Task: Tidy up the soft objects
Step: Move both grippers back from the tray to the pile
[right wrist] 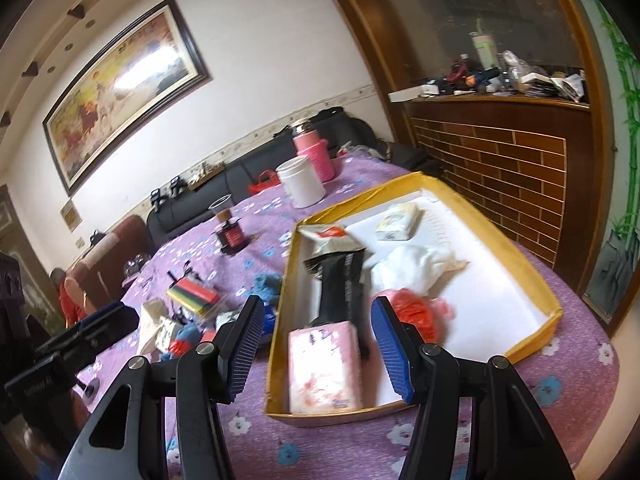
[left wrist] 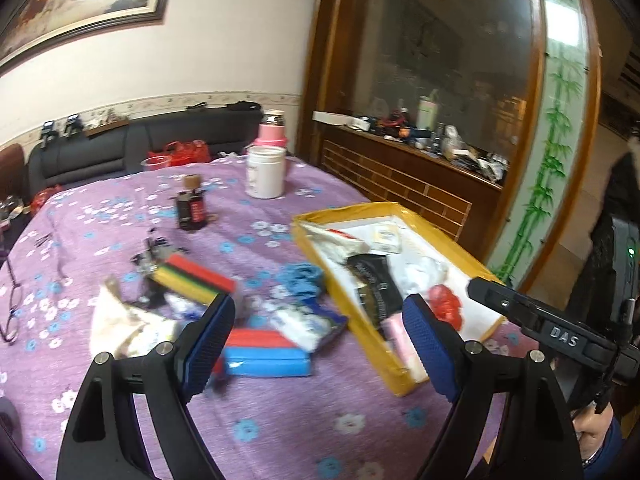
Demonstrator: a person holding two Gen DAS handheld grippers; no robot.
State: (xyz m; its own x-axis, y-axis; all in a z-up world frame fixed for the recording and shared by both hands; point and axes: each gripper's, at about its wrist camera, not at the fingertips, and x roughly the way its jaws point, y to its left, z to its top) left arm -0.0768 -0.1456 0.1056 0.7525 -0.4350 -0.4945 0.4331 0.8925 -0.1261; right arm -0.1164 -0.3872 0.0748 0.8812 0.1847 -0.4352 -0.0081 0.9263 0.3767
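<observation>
- Soft things lie in two places: some inside the yellow box (right wrist: pixel 532 280) and some loose on the purple cloth (left wrist: pixel 280 432) left of it.
- The box is a flat, shallow tray with thin yellow walls and a smooth white floor. It sits near the right edge of the round table.
- Inside, at the near end, is a pink tissue pack (right wrist: pixel 324 364), soft and square, close to the near wall.
- Behind it lies a long black pouch (right wrist: pixel 340 288), shiny and crinkly.
- A red mesh ball (right wrist: pixel 416 312) and a fluffy white cloth (right wrist: pixel 416 264) sit beside the pouch. A small pale pack (right wrist: pixel 398 222) lies at the far end.
- The right half of the box floor is bare and white.
- On the cloth sit a blue and red sponge (left wrist: pixel 266 350), a striped sponge block (left wrist: pixel 192 278), a blue fuzzy thing (left wrist: pixel 300 276) and a crumpled white bag (left wrist: pixel 120 324).
- The left gripper (left wrist: pixel 320 344) hangs over the loose pile, jaws spread wide, holding nothing.
- The right gripper (right wrist: pixel 316 344) hangs over the near end of the box, jaws also wide apart and empty, with the tissue pack seen between them.
- A white jar (left wrist: pixel 266 174) and a pink flask (left wrist: pixel 272 130) stand far back.
</observation>
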